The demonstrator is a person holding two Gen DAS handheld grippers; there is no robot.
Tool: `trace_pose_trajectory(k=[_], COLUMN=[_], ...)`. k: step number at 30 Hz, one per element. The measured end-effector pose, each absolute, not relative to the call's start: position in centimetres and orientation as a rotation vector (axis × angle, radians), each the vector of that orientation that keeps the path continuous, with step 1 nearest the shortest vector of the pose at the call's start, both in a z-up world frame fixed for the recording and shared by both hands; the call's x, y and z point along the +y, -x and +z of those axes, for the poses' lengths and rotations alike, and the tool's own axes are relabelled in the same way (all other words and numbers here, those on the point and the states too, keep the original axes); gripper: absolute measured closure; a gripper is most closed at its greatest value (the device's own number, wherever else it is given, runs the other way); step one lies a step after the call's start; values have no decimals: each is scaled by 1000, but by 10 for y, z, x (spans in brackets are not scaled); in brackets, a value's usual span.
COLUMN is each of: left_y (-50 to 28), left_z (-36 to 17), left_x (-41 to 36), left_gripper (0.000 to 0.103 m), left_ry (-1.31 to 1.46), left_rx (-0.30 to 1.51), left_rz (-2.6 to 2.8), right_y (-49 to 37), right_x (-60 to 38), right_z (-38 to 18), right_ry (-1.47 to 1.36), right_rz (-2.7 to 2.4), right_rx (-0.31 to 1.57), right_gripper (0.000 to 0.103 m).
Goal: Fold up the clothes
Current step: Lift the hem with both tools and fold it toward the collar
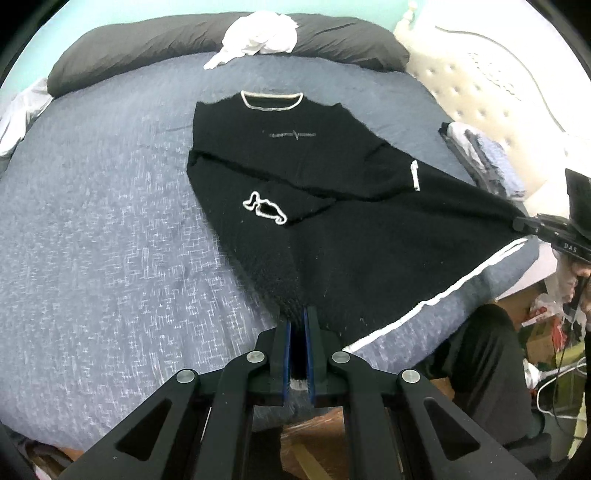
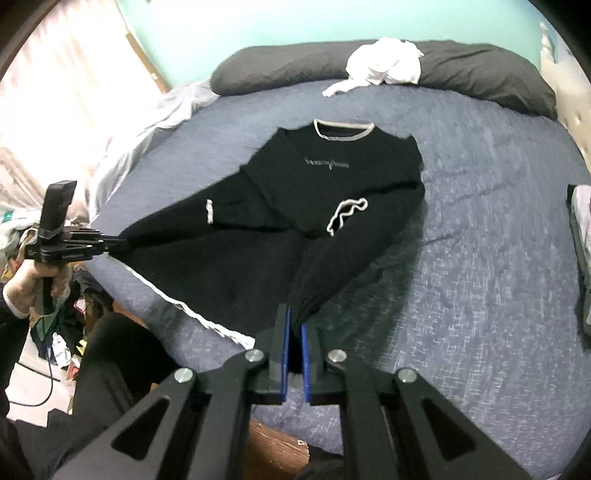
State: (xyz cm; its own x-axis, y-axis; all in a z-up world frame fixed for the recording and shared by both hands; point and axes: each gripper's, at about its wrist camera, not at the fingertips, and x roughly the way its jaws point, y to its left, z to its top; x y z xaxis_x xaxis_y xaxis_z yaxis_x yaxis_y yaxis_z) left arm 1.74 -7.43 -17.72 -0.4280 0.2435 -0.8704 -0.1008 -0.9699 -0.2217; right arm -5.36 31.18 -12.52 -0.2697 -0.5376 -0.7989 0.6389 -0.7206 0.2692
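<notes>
Black sweater lies front up on the blue-grey bedspread, its white-trimmed collar toward the dark pillow at the far end, and both sleeves are already crossed over the body, their white cuffs showing on the chest. So the sleeve folds look done; what seems left is the lengthwise fold, bringing the white-banded hem up to the collar, and that step looks to be in hand. The hem end is lifted clear of the bed and stretched between the two tools. The left gripper is clenched on the hem's left corner, black knit bunched between its blue pads. The right gripper is likewise clamped on the other corner, cloth gathered into its jaws. The upper half of the sweater rests flat on the bed, well beyond both grippers. A crumpled white garment sits on the pillow, and a stack of folded clothes lies near the padded headboard, so more pieces probably wait.
</notes>
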Motion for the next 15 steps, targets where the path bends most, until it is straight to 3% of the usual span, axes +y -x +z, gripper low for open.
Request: trace_pose_trajectory(k=[15], left_y=[-79], left_z=[-144], left_x=[-74], left_gripper=[97], left_ry=[1450], left_rx=[-219], left_rz=[2512], right_y=[-9], right_x=[332], right_z=[-91], right_ry=[-1126], right_rz=[-2014], right_rx=[136], right_gripper=[98])
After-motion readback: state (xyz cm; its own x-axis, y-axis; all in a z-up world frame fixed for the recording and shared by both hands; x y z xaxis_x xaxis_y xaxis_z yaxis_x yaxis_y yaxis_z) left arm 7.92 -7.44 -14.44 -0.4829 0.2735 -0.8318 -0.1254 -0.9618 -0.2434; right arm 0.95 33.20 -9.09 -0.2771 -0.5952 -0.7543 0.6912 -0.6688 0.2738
